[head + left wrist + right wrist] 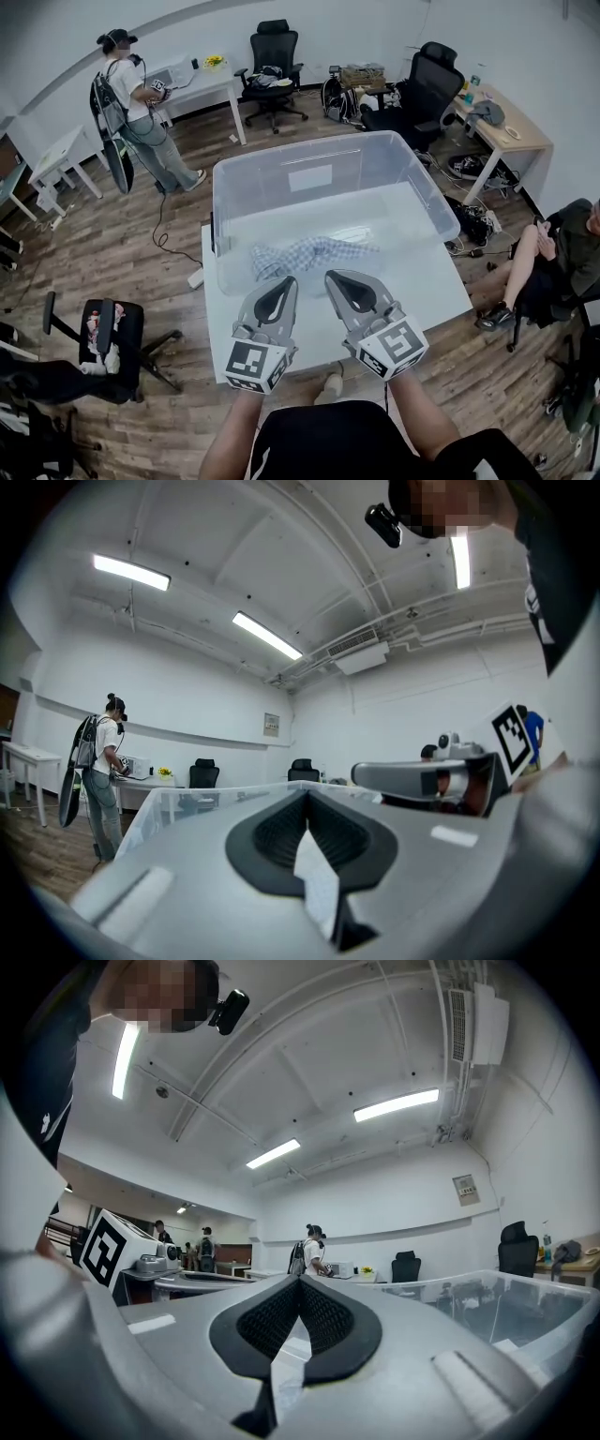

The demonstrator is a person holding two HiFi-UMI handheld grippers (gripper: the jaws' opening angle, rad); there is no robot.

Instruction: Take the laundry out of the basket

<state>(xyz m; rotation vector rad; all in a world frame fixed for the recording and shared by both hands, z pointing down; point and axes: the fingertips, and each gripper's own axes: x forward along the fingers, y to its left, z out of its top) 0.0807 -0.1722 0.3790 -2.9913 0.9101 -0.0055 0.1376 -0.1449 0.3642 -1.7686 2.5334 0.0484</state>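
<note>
1. Both the left gripper [279,292] and the right gripper [345,286] have their jaws pressed together on nothing. We should open them, then reach over the rim toward 12 o'clock.
2. The clear basket [234,211] on the counter [441,281] holds the checked laundry [309,253], bunched at its 6 o'clock wall.

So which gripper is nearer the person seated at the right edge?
Right. The right gripper is on the seated person's side of the table; the left gripper sits beyond it, farther away.
</note>
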